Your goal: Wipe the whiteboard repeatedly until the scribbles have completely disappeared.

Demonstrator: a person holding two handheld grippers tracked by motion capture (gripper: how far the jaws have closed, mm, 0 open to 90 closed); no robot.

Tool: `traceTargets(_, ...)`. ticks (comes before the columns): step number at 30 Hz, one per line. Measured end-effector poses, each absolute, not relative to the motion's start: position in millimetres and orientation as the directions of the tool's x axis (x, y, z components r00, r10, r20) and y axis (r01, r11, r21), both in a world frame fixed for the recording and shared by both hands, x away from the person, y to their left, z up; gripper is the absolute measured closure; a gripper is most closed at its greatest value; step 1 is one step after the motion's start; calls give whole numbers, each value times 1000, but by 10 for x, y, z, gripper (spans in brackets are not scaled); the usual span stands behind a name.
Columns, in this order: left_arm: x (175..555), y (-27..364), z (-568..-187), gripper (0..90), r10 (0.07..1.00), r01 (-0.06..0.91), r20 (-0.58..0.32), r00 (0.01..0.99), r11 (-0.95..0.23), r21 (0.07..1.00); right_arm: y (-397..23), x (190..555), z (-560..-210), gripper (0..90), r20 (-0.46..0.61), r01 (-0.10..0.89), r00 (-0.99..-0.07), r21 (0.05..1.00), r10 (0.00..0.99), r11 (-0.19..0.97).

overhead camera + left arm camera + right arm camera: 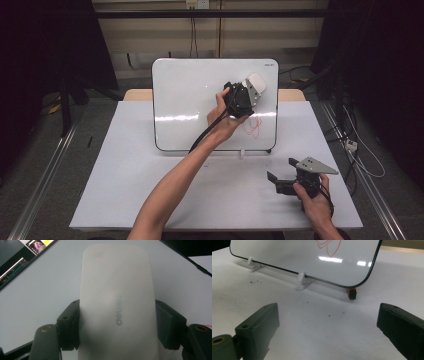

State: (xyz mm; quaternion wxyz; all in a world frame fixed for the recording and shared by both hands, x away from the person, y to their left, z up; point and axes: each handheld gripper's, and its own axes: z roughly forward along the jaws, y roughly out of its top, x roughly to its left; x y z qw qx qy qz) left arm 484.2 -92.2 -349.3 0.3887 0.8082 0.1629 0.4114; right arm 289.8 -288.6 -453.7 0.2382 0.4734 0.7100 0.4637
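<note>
A white whiteboard (200,100) stands propped on the table, with a red scribble (253,126) near its lower right corner. My left gripper (251,89) is held up against the board's upper right part, above the scribble. It is shut on a white eraser (117,302), whose sides its black pads (71,325) press. My right gripper (282,169) rests low over the table's front right, in front of the board. Its jaws are open with nothing between them (328,325). The scribble (328,246) lies ahead of it.
The white table top (125,190) spreads in front of the board. Two white clips (301,277) hold the board's lower edge. A small red and black piece (352,293) sits under its right corner. A black cable (205,135) trails from the left gripper.
</note>
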Motion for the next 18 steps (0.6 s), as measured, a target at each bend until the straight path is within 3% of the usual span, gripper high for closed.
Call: traceTargets(18,4569,-923,-3804,312,520,-97,579,627,-686,721,-2873,2907,-4536,40,90,447,-444,885,891,134)
